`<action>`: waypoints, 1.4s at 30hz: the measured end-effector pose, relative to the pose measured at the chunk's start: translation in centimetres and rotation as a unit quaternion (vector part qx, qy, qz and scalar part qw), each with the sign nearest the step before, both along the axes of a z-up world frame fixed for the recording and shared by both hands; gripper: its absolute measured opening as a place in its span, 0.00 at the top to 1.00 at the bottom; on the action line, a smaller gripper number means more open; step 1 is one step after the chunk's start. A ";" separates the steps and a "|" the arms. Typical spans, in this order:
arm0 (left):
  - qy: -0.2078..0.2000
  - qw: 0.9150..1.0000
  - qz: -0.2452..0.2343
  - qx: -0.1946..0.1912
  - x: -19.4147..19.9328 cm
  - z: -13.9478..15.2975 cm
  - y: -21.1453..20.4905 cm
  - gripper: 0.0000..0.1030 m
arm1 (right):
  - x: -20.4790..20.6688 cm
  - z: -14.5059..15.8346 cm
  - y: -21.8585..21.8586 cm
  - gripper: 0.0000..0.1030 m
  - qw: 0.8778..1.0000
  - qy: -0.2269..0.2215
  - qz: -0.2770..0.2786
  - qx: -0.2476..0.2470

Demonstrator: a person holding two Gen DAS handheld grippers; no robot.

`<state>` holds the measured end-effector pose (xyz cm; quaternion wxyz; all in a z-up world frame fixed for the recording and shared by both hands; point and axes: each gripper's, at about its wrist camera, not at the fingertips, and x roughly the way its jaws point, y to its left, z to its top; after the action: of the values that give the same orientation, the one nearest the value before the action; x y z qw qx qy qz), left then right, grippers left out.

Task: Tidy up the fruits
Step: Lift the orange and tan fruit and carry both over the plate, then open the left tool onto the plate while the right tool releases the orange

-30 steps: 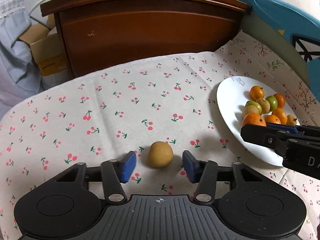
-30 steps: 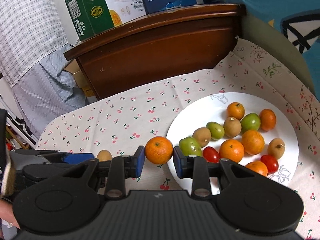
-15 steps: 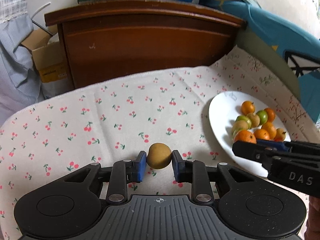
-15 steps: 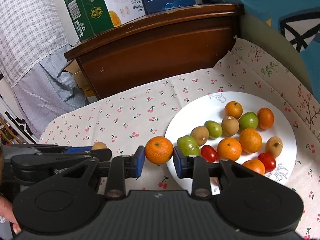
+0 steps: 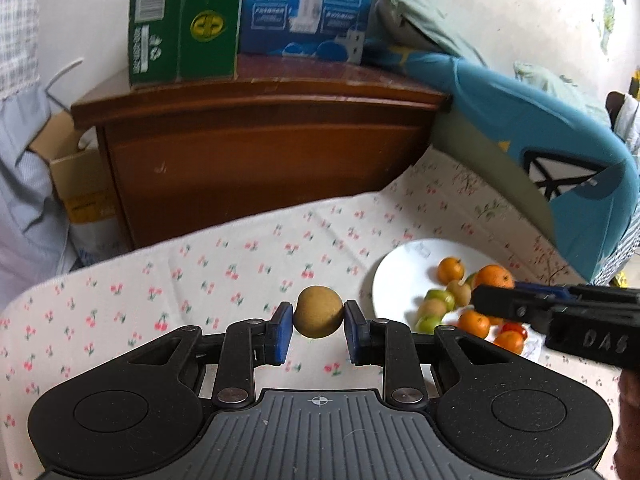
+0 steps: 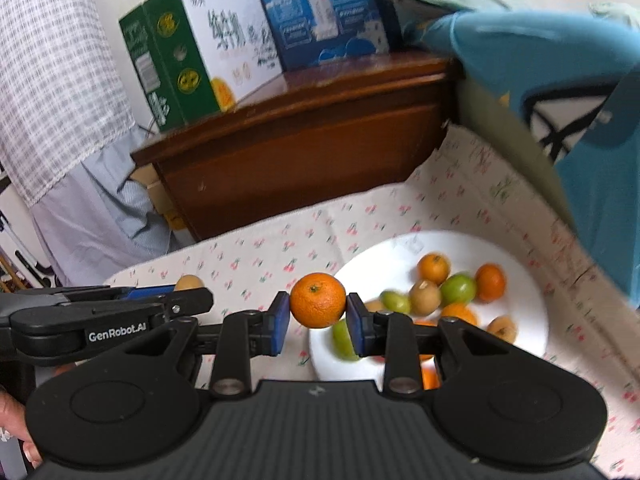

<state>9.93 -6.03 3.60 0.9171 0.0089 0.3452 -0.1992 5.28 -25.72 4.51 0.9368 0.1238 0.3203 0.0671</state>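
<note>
Claws both grip: left claw (image 5: 319,317) one brown fruit (image 5: 319,311), right claw (image 6: 318,312) one orange (image 6: 317,299); plate (image 6: 520,276) holds perhaps ten.

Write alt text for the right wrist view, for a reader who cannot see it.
The right gripper holds an orange tangerine between its blue pads, above a cherry-print cloth. Behind it, a white plate carries more orange, green and brown fruits; at left the left gripper holds a brown fruit.

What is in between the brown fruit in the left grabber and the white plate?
Only bare cherry-print cloth lies between the brown fruit and the white plate; the left wrist view shows it best.
</note>
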 end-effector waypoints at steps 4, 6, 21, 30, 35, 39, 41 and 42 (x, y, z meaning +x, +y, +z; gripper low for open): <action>-0.006 1.000 -0.005 -0.006 0.4 0.6 -0.6 0.76 | -0.2 1.6 -2.2 0.70 1.000 -0.012 -0.021 0.011; -0.010 1.000 -0.011 -0.010 0.6 1.0 -1.1 0.76 | -0.4 2.2 -3.6 0.70 0.999 -0.020 -0.037 0.019; 0.005 0.998 -0.048 -0.028 3.9 -0.1 -4.9 0.76 | 0.3 0.5 -6.8 0.70 0.995 0.024 -0.080 0.053; 0.026 0.997 -0.064 -0.027 5.4 -1.9 -6.9 0.76 | 1.6 -1.3 -5.9 0.70 0.995 0.049 -0.076 0.044; 0.041 0.997 -0.066 -0.013 5.9 -2.9 -7.8 0.76 | 2.2 -2.4 -5.5 0.70 0.994 0.067 -0.078 0.039; 0.047 0.996 -0.074 -0.004 5.9 -3.2 -8.3 0.76 | 2.4 -2.8 -5.2 0.70 0.993 0.072 -0.082 0.032; 0.049 0.996 -0.076 0.001 5.8 -3.3 -8.6 0.76 | 2.5 -3.0 -5.2 0.70 0.993 0.076 -0.086 0.032; 0.048 0.996 -0.079 0.004 5.7 -3.3 -8.7 0.75 | 2.4 -3.1 -5.3 0.69 0.992 0.078 -0.091 0.032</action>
<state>15.60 -14.74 0.27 0.8810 0.0300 0.3876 -0.2695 7.73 -31.02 1.40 0.9067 0.1871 0.3776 -0.0180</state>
